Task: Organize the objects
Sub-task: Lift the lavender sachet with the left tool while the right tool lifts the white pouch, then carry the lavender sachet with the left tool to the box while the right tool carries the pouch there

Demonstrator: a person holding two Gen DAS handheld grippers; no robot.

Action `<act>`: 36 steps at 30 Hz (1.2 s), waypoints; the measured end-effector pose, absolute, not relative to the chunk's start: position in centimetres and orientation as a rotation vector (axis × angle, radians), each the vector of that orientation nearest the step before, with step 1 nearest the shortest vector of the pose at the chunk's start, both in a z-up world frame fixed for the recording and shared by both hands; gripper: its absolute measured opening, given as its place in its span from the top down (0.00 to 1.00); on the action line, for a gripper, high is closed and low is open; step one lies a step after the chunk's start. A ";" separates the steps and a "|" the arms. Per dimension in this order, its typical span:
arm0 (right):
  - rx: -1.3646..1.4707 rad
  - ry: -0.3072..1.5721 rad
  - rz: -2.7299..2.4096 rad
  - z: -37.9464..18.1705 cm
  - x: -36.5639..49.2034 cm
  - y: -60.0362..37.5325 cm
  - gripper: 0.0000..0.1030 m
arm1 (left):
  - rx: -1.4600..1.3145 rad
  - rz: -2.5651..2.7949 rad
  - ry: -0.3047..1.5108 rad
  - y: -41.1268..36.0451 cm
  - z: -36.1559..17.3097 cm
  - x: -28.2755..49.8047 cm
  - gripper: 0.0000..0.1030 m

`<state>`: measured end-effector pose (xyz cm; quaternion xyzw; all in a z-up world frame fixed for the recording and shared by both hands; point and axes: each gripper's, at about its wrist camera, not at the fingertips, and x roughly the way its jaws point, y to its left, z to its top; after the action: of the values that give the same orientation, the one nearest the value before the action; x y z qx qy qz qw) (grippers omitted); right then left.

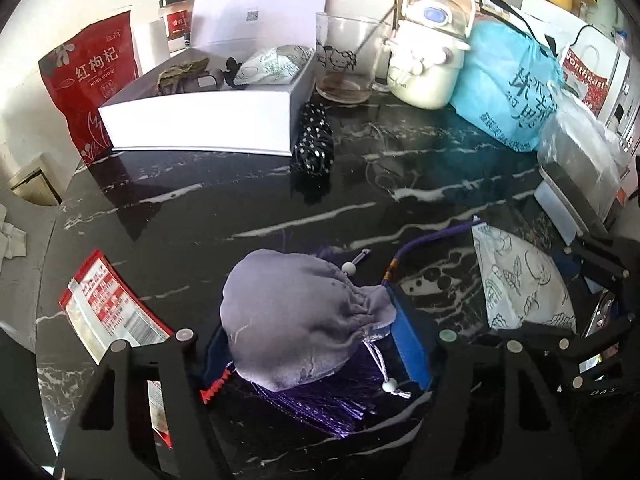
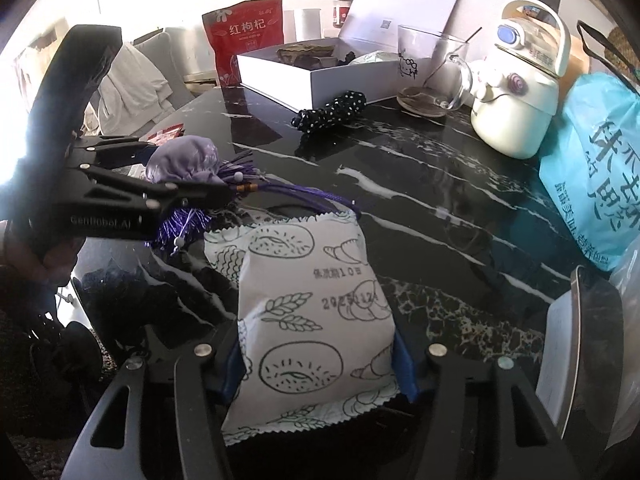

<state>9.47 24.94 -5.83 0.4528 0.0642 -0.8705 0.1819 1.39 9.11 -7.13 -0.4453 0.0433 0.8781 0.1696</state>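
A lilac-grey drawstring pouch (image 1: 296, 320) lies on a purple tassel (image 1: 320, 408) on the black marble table (image 1: 240, 208). My left gripper (image 1: 316, 356) is shut on the pouch, its blue pads against both sides. In the right wrist view the same gripper (image 2: 192, 196) comes in from the left with the pouch (image 2: 184, 160). My right gripper (image 2: 320, 360) is shut on a white snack packet (image 2: 312, 312) printed with bread drawings, which rests on the table. This packet (image 1: 516, 280) also shows at the right of the left wrist view.
An open white box (image 1: 200, 120) with several items stands at the back. Near it are a black dotted bundle (image 1: 314, 148), a red pouch bag (image 1: 88, 80), a glass mug (image 1: 348, 60), a cream kettle (image 1: 428, 60) and a blue bag (image 1: 508, 88). A red sachet (image 1: 108, 312) lies front left.
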 end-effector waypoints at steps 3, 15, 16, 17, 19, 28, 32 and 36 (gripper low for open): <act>1.280 0.148 -2.452 -5.7 9.6 25.0 0.43 | -1.260 2.497 0.115 8.9 -6.8 1.0 0.34; 1.250 0.074 -2.462 -4.9 10.0 25.6 0.43 | -1.272 2.489 0.100 8.3 -6.4 0.1 0.34; 1.247 0.072 -2.470 -4.7 10.0 25.7 0.44 | -1.267 2.483 0.101 8.3 -6.2 0.1 0.34; 1.244 0.066 -2.477 -4.6 10.0 25.8 0.44 | -1.260 2.484 0.107 8.3 -6.1 0.1 0.34; 1.244 0.059 -2.483 -4.5 9.9 25.9 0.44 | -1.241 2.488 0.121 8.4 -5.6 0.1 0.34; 1.250 0.056 -2.529 -3.0 8.8 26.2 0.44 | -1.201 2.455 0.108 9.0 -3.1 -0.4 0.34; 1.246 0.064 -2.541 -2.1 8.2 26.2 0.44 | -1.197 2.455 0.084 8.6 -2.1 -0.6 0.34; 1.231 0.082 -2.548 -1.3 7.4 26.1 0.44 | -1.194 2.475 0.086 8.2 -1.0 -0.7 0.34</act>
<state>7.40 26.07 -1.29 0.4295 0.0286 -0.8893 0.1548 -0.69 8.19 -1.03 -0.4258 0.0305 0.8831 0.1949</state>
